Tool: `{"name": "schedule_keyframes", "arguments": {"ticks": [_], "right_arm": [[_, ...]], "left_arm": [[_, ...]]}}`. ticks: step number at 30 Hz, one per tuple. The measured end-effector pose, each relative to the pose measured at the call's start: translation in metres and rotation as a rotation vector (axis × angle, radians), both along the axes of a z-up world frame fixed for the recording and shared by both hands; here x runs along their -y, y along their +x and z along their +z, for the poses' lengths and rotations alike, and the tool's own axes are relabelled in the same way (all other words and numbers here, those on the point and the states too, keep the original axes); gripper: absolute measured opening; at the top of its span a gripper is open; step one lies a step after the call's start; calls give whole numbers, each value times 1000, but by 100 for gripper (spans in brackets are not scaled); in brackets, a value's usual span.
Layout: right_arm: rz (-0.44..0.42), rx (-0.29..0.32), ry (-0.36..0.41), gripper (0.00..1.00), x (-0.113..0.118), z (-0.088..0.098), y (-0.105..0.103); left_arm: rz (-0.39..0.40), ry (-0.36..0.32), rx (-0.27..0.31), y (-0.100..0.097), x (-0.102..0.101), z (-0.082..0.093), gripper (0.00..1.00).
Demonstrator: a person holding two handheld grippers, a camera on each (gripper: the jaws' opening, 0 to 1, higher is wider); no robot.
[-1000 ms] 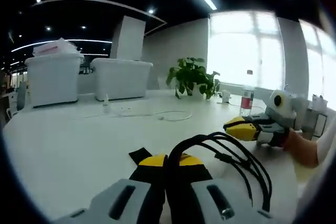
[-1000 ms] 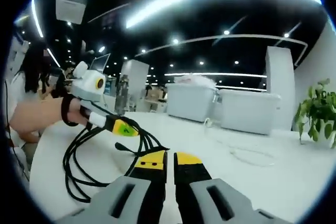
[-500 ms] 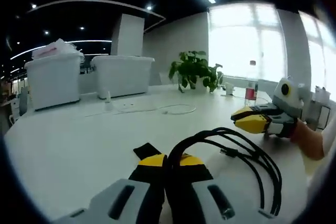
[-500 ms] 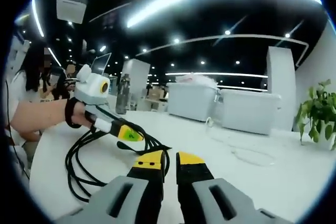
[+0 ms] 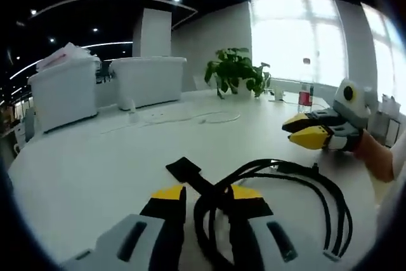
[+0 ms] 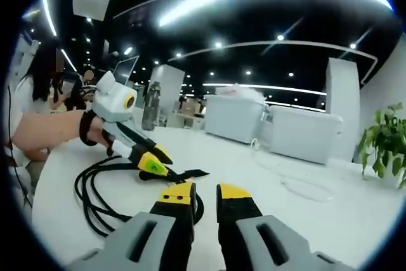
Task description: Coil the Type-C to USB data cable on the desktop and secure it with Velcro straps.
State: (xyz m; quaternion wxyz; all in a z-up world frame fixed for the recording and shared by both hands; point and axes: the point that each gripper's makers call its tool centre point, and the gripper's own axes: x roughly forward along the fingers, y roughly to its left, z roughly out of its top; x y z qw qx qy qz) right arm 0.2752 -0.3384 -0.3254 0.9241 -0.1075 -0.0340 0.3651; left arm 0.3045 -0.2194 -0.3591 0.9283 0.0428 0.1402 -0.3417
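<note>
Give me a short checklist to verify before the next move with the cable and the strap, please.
1. Black cable coiled on the white desk: ok.
2. Left claw open around the coil: ok.
3. Velcro strap lying at the coil, flat, not wrapped yet: not ok.
4. Right claw holding nothing, slightly open: ok.
5. Cable plugs tucked in: cannot tell.
6. White cable lying far from the coil: ok.
</note>
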Motion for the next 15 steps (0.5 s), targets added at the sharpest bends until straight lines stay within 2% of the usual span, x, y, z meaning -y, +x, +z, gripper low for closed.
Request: {"name": "schedule_keyframes", "arguments": {"ticks": [6,9,11,13,15], "right_arm": [[6,7,-10,15,-2,0,-1],[110,70,15,22,-24,13,-15],[175,60,26,25,-40,15,-26],[231,92,-65,26,-55,12,-34],[279,149,-190,26,-69,6,-40]], "left_arm": [[21,-112,27,3,-9,17,27],[76,-124,88,24,-19,29,17],[87,-193,89,40,-19,38,15],[76,-197,92,50,-18,39,12],[34,-189,113,53,-11,38,4]]}}
